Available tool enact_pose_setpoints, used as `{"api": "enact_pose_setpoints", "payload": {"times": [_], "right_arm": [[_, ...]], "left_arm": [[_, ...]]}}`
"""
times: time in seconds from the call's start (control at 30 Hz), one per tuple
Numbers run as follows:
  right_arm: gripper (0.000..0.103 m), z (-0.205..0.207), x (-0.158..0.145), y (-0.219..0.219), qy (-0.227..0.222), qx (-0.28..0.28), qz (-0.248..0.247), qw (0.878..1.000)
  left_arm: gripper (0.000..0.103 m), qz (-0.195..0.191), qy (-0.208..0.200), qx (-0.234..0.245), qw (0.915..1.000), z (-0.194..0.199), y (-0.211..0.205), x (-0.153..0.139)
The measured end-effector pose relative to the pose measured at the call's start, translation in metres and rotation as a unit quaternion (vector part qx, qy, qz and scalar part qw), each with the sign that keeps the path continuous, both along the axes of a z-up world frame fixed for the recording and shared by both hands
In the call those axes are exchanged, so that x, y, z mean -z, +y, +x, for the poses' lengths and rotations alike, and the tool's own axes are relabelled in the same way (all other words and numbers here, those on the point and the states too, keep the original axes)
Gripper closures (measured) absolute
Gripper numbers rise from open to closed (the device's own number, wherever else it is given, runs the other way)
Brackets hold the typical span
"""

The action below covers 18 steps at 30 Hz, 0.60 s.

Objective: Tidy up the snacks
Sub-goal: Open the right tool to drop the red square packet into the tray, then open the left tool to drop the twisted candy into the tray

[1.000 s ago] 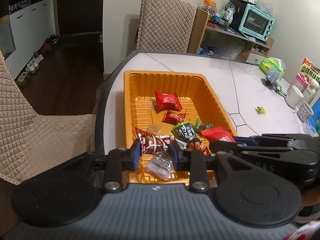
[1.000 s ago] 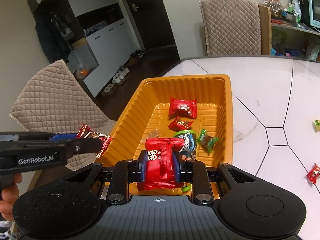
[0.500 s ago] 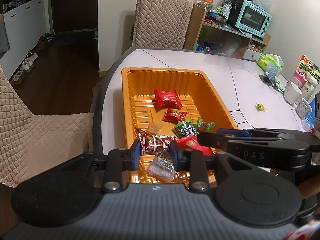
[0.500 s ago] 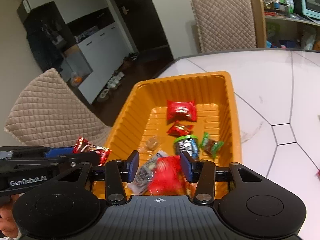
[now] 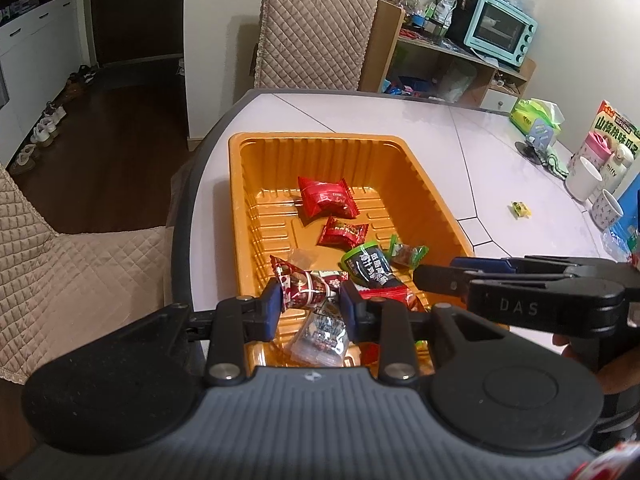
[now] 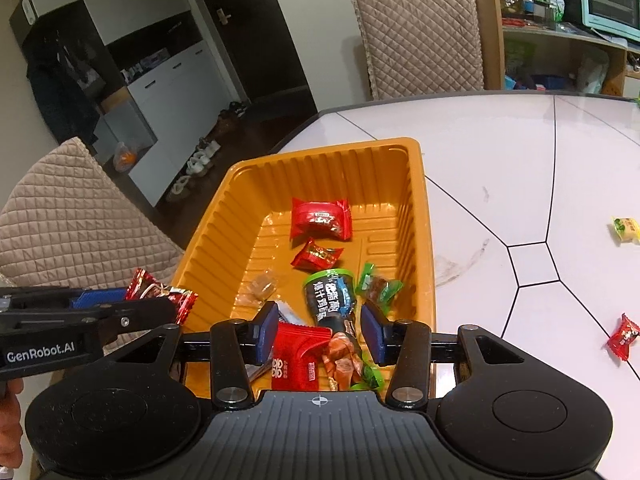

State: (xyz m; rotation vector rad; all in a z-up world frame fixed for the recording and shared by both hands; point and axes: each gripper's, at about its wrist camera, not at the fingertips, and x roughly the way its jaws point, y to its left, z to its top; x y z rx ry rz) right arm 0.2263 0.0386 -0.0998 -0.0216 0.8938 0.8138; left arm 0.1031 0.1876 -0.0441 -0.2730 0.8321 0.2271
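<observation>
An orange tray (image 5: 248,208) (image 6: 216,216) on the white table holds several wrapped snacks. My left gripper (image 5: 310,304) is shut on a dark red patterned candy packet (image 5: 306,286), also seen in the right wrist view (image 6: 160,294), held over the tray's near left rim. My right gripper (image 6: 320,330) is open and empty above the tray's near end. Below it lies a red packet (image 6: 298,354) beside a green-and-black packet (image 6: 332,300). The right gripper shows in the left wrist view (image 5: 440,280) at the right.
Loose candies lie on the table: a yellow one (image 6: 626,230) (image 5: 520,209) and a red one (image 6: 622,336). Mugs and cartons (image 5: 596,172) stand at the far right. Quilted chairs (image 5: 316,32) (image 6: 72,216) stand at the table's edges.
My right gripper opened and dropped the red packet into the tray's near end. My left gripper still holds its candy packet and has barely moved.
</observation>
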Motion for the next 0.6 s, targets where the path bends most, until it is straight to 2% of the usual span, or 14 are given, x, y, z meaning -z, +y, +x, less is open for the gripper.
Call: {"api": "enact_pose_setpoints", "payload": {"times": [0.27,0.4,0.6], "right_arm": [[0.057,0.004,0.001,0.004,0.002,0.002,-0.001,1.000],[0.057,0.005,-0.001,0.004,0.001,0.001,0.000,1.000],[0.057,0.002,-0.003,0.003,0.000,-0.007,-0.003,1.000]], "left_arm": [[0.074,0.003,0.005,-0.002,1.0000,0.020,0.007,0.005],[0.064,0.009,0.007,-0.003,0.9999,0.026,0.010,0.008],[0.064,0.001,0.013,-0.007,0.9999,0.020,0.012,0.008]]}}
